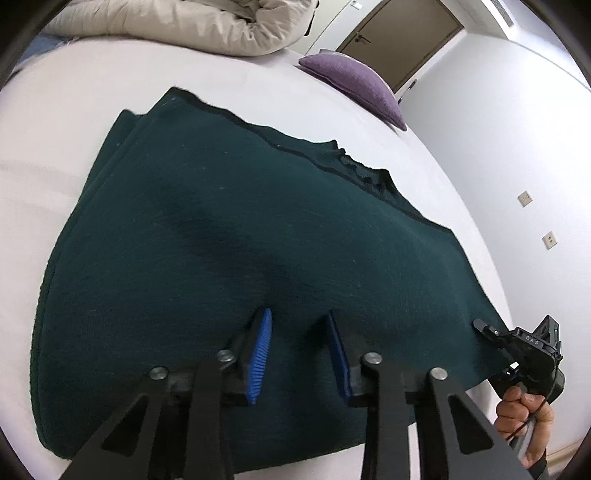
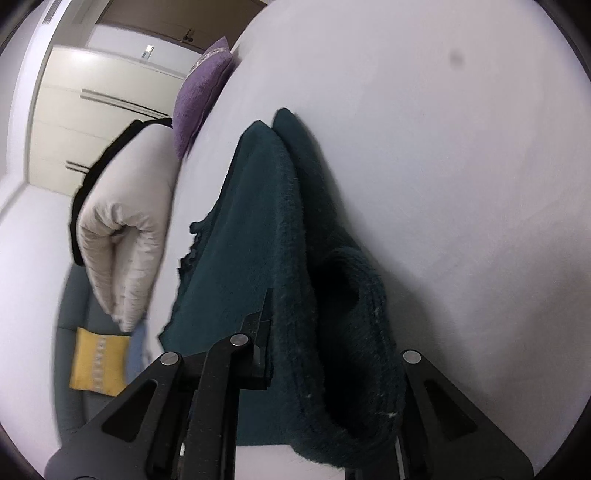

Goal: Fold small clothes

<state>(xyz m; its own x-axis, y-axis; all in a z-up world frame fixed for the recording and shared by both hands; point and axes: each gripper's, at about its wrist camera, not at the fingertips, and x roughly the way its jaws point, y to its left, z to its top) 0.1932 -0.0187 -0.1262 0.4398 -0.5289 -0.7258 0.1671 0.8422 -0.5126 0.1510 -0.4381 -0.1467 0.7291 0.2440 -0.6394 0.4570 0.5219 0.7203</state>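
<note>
Blue ribbed pads (image 1: pixel 260 354) line the two fingers of the left gripper (image 1: pixel 300 356), and these fingers stand apart with a clear gap between them, so this gripper is released and grasps nothing. It hovers low over the near part of the dark green fuzzy knit garment (image 1: pixel 229 240), which lies spread and mostly flat on the white bed sheet (image 1: pixel 66 122). The far edge of the garment shows a ragged, wavy border.

In the right wrist view, the right gripper (image 2: pixel 295 332) has thick folds of the same dark green garment (image 2: pixel 258 229) bunched between its fingers. Only the left finger is visible, and the cloth covers the other one; the jaws are clenched on the garment's edge, and the fabric is lifted and hangs in a drape from there down to the sheet (image 2: pixel 443 147). In the left wrist view this right gripper (image 1: pixel 484 328) is at the right near corner of the garment, with the person's right hand (image 1: pixel 524 410) around its handle.

Farther away, a rolled cream-coloured quilt (image 1: pixel 207 26) rests at the far side of the bed, and a purple textured cushion (image 1: pixel 354 85) lies near it at the bed's edge. Beyond them are a brown door (image 1: pixel 402 40) and a pale wall. The right wrist view also shows a yellow cushion (image 2: pixel 96 363) beside the bed.
</note>
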